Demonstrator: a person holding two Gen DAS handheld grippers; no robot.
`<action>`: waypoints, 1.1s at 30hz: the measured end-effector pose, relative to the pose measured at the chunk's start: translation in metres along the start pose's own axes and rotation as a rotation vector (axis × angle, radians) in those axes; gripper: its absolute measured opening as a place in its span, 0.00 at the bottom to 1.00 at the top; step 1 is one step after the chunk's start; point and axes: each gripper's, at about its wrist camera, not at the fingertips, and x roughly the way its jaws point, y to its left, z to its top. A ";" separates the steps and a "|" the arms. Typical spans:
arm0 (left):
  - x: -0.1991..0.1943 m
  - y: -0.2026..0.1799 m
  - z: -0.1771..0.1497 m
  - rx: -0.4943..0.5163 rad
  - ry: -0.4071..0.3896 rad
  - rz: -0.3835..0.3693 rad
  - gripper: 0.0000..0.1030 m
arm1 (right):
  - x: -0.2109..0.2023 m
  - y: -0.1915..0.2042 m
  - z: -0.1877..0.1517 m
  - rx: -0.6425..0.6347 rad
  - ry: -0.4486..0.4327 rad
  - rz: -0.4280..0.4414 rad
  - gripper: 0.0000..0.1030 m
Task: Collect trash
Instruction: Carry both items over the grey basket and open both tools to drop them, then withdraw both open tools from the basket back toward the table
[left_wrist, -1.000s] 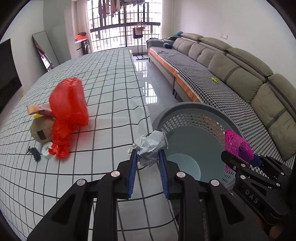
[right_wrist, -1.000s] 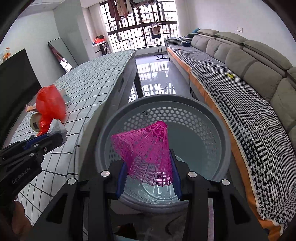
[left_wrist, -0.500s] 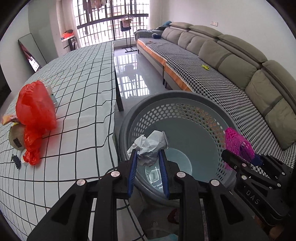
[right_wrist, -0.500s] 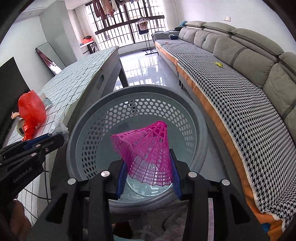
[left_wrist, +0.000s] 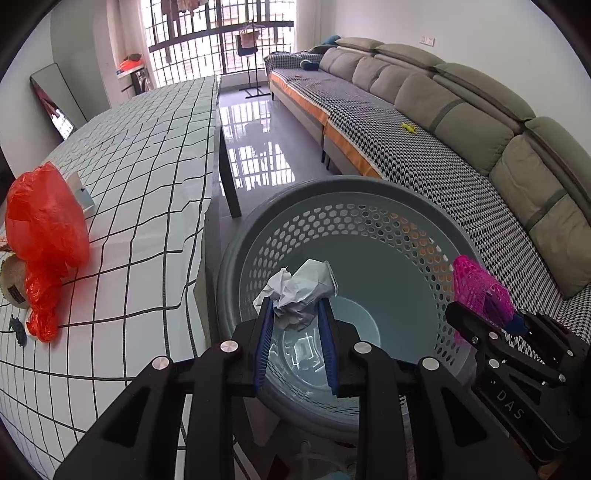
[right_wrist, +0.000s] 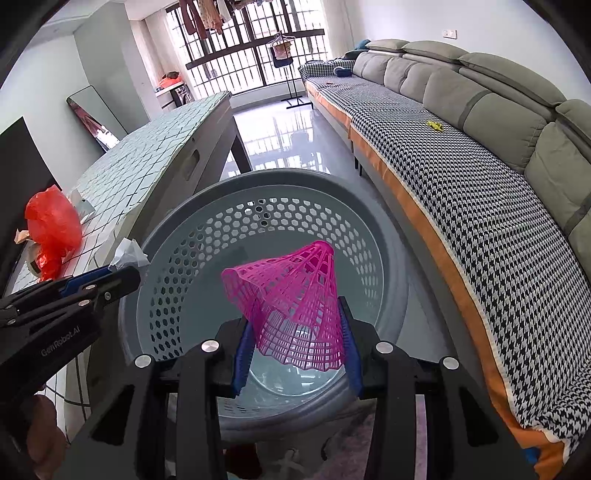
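My left gripper (left_wrist: 295, 314) is shut on a crumpled white paper ball (left_wrist: 299, 288) and holds it over the grey perforated basket (left_wrist: 369, 192). My right gripper (right_wrist: 295, 332) is shut on a pink mesh cone (right_wrist: 291, 299), also over the basket (right_wrist: 280, 181). The right gripper and the cone (left_wrist: 476, 288) show at the right in the left wrist view. The left gripper and the paper (right_wrist: 127, 253) show at the left in the right wrist view. The basket holds nothing visible.
A checked table (left_wrist: 147, 177) stands left of the basket, with a red plastic bag (left_wrist: 44, 229), a round brown item (left_wrist: 11, 284) and a small black piece (left_wrist: 16, 326) on it. A long grey sofa (left_wrist: 461, 122) runs along the right. Glossy floor lies between.
Both grippers have moved from beside the table to over the basket's opening, still holding the paper ball and the pink cone. The table and red bag have slid leftwards in view.
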 end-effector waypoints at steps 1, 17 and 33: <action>0.001 0.000 0.000 -0.003 0.003 -0.004 0.27 | 0.002 0.000 0.001 0.000 -0.001 0.002 0.39; 0.001 0.007 0.002 -0.038 -0.008 0.025 0.61 | 0.004 -0.009 0.009 0.016 -0.031 -0.007 0.58; -0.007 0.012 -0.001 -0.049 -0.013 0.025 0.61 | -0.002 -0.007 0.006 0.021 -0.034 -0.011 0.58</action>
